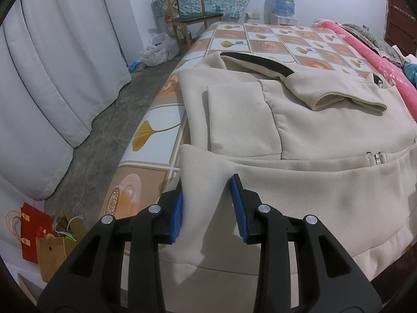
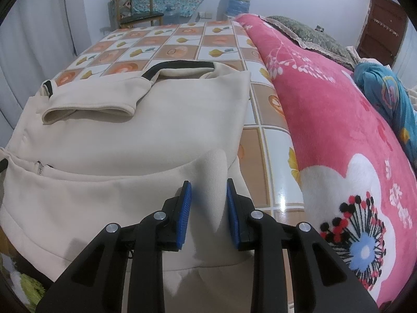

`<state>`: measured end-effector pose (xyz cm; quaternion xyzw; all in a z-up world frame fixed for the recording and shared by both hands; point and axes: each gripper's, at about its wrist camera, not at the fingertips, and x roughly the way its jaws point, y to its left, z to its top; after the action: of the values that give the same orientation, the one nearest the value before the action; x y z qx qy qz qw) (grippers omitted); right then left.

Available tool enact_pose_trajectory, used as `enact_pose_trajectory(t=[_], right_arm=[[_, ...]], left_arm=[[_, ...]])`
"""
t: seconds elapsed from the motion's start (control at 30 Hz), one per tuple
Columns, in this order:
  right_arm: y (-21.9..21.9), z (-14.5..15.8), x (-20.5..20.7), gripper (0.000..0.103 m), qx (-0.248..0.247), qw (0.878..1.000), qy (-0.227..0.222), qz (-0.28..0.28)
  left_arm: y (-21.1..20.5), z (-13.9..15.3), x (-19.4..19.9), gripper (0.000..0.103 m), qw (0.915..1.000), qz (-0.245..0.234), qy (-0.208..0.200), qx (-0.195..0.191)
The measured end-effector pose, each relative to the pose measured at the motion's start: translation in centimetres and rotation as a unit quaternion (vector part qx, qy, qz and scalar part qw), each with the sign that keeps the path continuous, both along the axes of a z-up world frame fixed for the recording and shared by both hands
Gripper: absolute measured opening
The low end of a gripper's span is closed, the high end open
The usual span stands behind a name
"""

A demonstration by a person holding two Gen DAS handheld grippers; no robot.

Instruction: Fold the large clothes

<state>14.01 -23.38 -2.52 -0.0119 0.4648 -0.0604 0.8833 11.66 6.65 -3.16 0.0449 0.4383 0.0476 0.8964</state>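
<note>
A cream jacket (image 1: pixel 299 120) with black collar trim lies on the tiled-pattern bed cover (image 1: pixel 260 41), sleeves folded across its body. Its ribbed hem is lifted toward me. My left gripper (image 1: pixel 207 206) has its blue pads on both sides of the hem's left corner (image 1: pixel 203 172), holding a wide bunch of cloth. In the right wrist view the same jacket (image 2: pixel 146 120) fills the left half. My right gripper (image 2: pixel 208 208) holds the hem's right corner (image 2: pixel 215 172) between its pads. A zipper pull (image 1: pixel 376 157) shows under the raised hem.
A pink flowered blanket (image 2: pixel 325 120) is piled along the bed's right side. Grey curtains (image 1: pixel 52 78) and concrete floor lie to the left, with paper bags (image 1: pixel 44 237). A wooden chair (image 1: pixel 192 13), a plastic bag (image 1: pixel 159 49) and a water dispenser (image 1: pixel 284 2) stand at the far wall.
</note>
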Motion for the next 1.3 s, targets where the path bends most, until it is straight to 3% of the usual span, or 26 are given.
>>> enact_pose_trajectory(t=[0.07, 0.13, 0.3, 0.47, 0.63, 0.8, 1.0, 1.1, 1.2, 1.3], right_arm=[[0.2, 0.2, -0.2, 0.011, -0.014, 1.000, -0.005, 0.002], [0.4, 0.5, -0.7, 0.008, -0.019, 1.000, -0.011, 0.005], [1.1, 1.8, -2.5, 0.006, -0.040, 0.998, -0.037, 0.011], [1.3, 4.0, -5.5, 0.006, -0.040, 0.996, -0.077, 0.012], [1.2, 7.5, -8.5, 0.006, -0.034, 0.991, -0.128, 0.009], [1.3, 10.6, -8.0, 0.006, -0.025, 0.985, -0.172, 0.018], [0.9, 13.7, -2.2, 0.006, -0.046, 0.973, -0.223, 0.035], [-0.4, 14.4, 2.4, 0.006, -0.017, 0.973, -0.226, 0.037], [-2.0, 13.2, 7.6, 0.006, 0.032, 0.978, -0.206, 0.027], [-2.4, 9.4, 12.6, 0.011, 0.039, 0.988, -0.150, 0.009]], left_arm=[[-0.1, 0.0, -0.2, 0.025, 0.9999, -0.003, -0.007, 0.011], [-0.4, 0.1, -0.6, 0.017, 0.9994, -0.008, -0.017, 0.030], [-1.0, 1.0, -2.7, 0.006, 0.9961, -0.021, -0.055, 0.066], [-0.5, 3.3, -6.2, 0.005, 0.9926, -0.030, -0.102, 0.058], [0.4, 7.3, -9.7, 0.005, 0.9866, -0.036, -0.158, 0.020], [0.4, 11.1, -9.9, 0.005, 0.9769, -0.054, -0.207, -0.005], [0.6, 15.0, -3.7, 0.005, 0.9658, -0.075, -0.247, -0.018], [1.2, 15.3, 1.6, 0.005, 0.9701, -0.068, -0.231, -0.030], [1.9, 13.3, 7.9, 0.005, 0.9797, -0.051, -0.188, -0.048], [2.2, 8.7, 13.9, 0.014, 0.9918, -0.039, -0.104, -0.064]])
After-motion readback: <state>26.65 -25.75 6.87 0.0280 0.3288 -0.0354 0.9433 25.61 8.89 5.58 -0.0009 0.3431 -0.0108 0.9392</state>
